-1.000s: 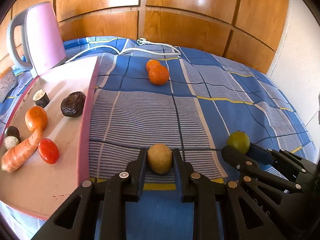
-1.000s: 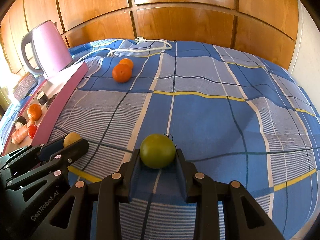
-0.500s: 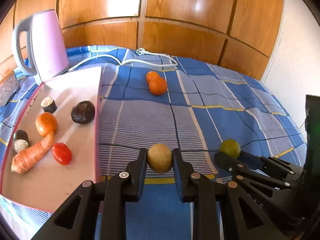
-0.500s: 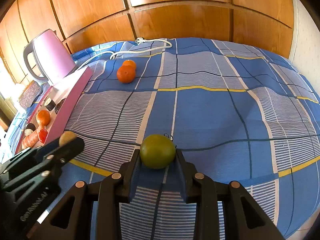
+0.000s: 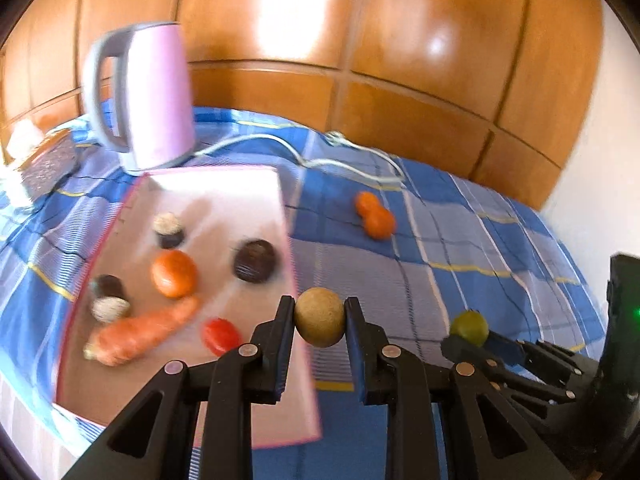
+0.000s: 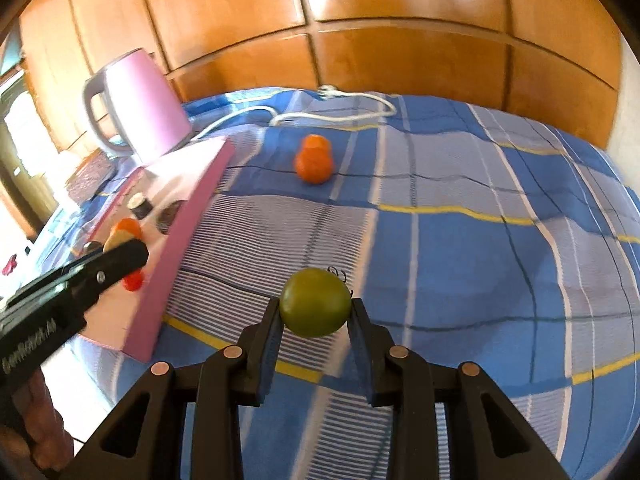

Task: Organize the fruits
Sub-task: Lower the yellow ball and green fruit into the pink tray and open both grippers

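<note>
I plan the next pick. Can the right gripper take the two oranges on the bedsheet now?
Probably not yet. The right gripper is shut on the green fruit, so its jaws are full. The way over the bedsheet to the two oranges looks free.

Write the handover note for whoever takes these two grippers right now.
Left gripper: shut on the tan round fruit, at the pink tray's near edge.
Right gripper: shut on the green fruit, above the blue checked cloth.
Done: carrot, an orange and small pieces lie on the tray.
Left: set down both held fruits; two oranges lie on the cloth.
</note>
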A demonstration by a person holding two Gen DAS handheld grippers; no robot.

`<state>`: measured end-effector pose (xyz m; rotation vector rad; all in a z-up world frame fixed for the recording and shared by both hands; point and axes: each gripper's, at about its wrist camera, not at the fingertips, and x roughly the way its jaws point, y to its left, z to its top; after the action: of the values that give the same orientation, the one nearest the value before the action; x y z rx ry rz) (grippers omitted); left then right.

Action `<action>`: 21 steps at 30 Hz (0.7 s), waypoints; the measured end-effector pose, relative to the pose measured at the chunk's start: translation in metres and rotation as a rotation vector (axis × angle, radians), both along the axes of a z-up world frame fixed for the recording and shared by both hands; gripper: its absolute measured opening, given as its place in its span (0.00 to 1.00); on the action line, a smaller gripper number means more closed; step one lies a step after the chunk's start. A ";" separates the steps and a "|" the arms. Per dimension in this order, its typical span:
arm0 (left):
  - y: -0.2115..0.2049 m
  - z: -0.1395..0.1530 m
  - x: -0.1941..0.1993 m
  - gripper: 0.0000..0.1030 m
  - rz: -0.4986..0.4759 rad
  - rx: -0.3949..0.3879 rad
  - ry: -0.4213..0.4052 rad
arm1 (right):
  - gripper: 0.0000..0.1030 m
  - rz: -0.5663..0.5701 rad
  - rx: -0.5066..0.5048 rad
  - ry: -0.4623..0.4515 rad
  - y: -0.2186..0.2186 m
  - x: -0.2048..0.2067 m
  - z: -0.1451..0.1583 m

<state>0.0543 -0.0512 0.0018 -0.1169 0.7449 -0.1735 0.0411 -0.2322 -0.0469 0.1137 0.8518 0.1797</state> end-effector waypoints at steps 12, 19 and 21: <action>0.088 0.007 0.027 0.24 0.189 -0.009 -0.003 | 0.32 0.229 0.022 -0.014 0.074 0.031 0.026; 0.116 0.005 0.043 0.24 0.249 0.008 -0.006 | 0.32 0.317 0.017 -0.024 0.118 0.052 0.035; 0.119 0.003 0.045 0.24 0.257 0.016 0.001 | 0.32 0.331 0.009 -0.028 0.129 0.056 0.036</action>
<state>0.0996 0.0681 0.0051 -0.1960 0.7250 0.0773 0.0975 -0.1036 -0.0111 -0.0221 0.8384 0.4944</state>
